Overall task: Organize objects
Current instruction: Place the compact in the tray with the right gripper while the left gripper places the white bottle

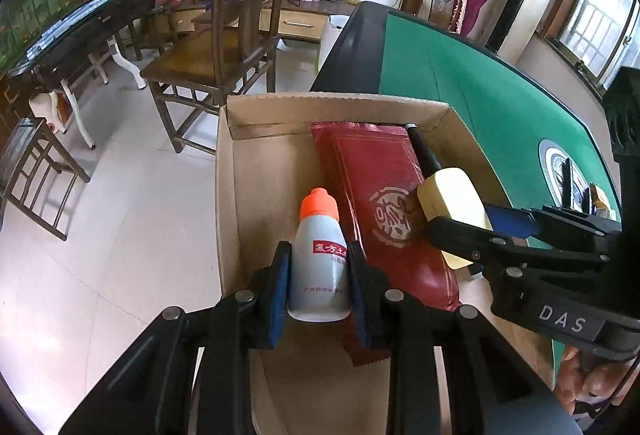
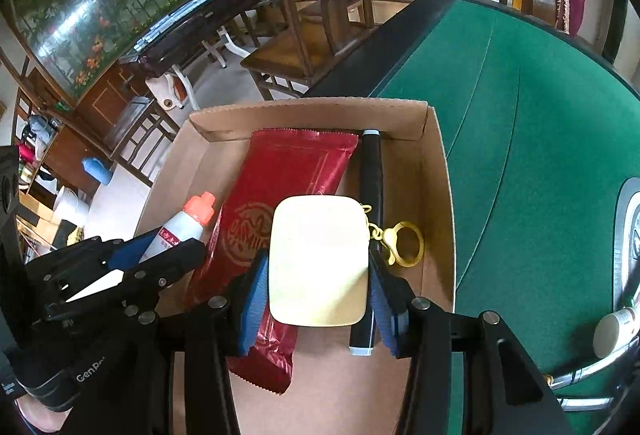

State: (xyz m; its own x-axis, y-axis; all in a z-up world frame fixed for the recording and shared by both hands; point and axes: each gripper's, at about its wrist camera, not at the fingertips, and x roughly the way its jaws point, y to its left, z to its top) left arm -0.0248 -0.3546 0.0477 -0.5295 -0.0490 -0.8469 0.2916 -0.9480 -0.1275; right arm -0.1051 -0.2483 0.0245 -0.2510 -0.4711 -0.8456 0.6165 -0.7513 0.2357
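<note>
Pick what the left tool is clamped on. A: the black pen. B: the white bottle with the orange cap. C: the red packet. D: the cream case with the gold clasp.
B: the left tool has its pads against both sides of the white bottle, held over the cardboard box.

Illumination is bright daylight, entering from the windows at far right. Glare washes out the floor tiles at near left and streaks the flower mural. Fisheye distortion bends all edges; corners vignette to black. Focus is sharp centrally, softening toward the rim.
</note>
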